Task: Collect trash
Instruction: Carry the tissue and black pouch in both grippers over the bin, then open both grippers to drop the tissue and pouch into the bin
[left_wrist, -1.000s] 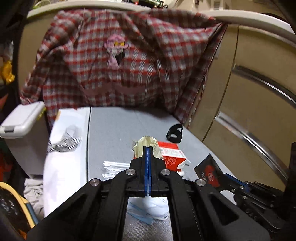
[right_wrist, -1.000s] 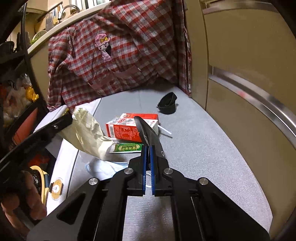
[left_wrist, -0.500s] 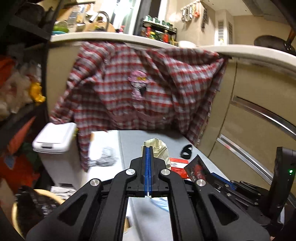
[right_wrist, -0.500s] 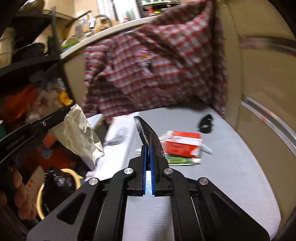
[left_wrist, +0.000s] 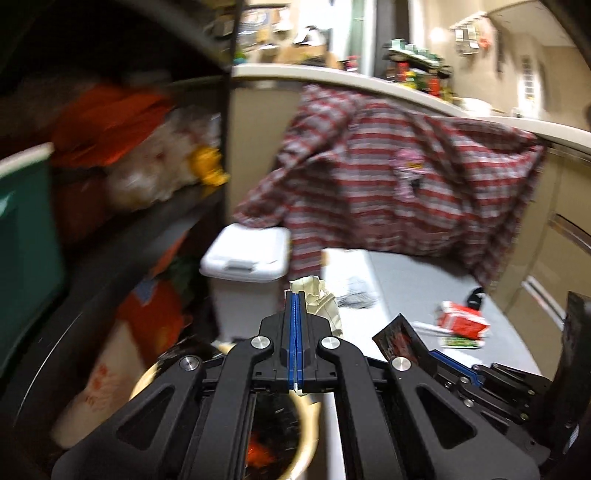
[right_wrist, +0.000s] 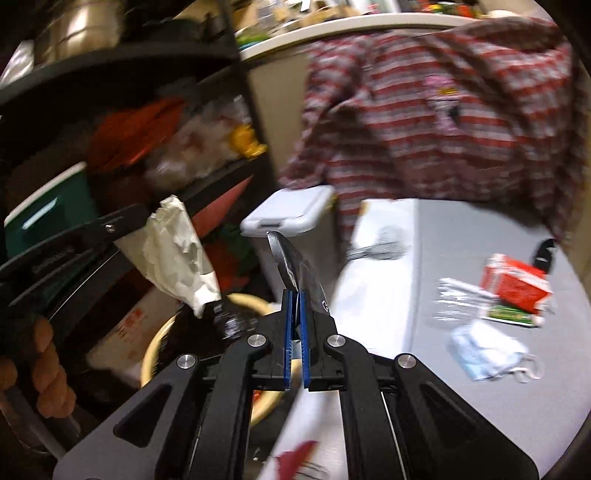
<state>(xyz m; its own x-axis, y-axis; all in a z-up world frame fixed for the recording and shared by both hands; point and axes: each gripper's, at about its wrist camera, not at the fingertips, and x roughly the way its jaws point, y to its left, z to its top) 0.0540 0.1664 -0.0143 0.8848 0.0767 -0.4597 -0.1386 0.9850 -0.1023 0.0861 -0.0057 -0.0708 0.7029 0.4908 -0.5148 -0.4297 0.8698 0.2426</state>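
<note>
My left gripper (left_wrist: 295, 295) is shut on a crumpled beige paper wrapper (left_wrist: 325, 302), which also shows in the right wrist view (right_wrist: 177, 254). It hangs over a round cream-rimmed trash bin (right_wrist: 162, 339) lined with a black bag, left of the table. My right gripper (right_wrist: 294, 295) is shut on a black foil packet (right_wrist: 295, 262); the packet also shows in the left wrist view (left_wrist: 397, 339). On the grey table (right_wrist: 443, 266) lie a red carton (right_wrist: 513, 284), a clear plastic wrapper (right_wrist: 461, 295), a green label (right_wrist: 509, 314) and a blue face mask (right_wrist: 484, 350).
A white lidded bin (left_wrist: 247, 254) stands beyond the trash bin. A dark shelf unit (left_wrist: 110, 166) with toys and a green box is on the left. A red plaid shirt (left_wrist: 388, 177) hangs over the counter behind. A black band (right_wrist: 546, 251) lies at the table's far right.
Both grippers have swung left off the table toward the trash bin, each still holding its piece. The views are motion-blurred.
</note>
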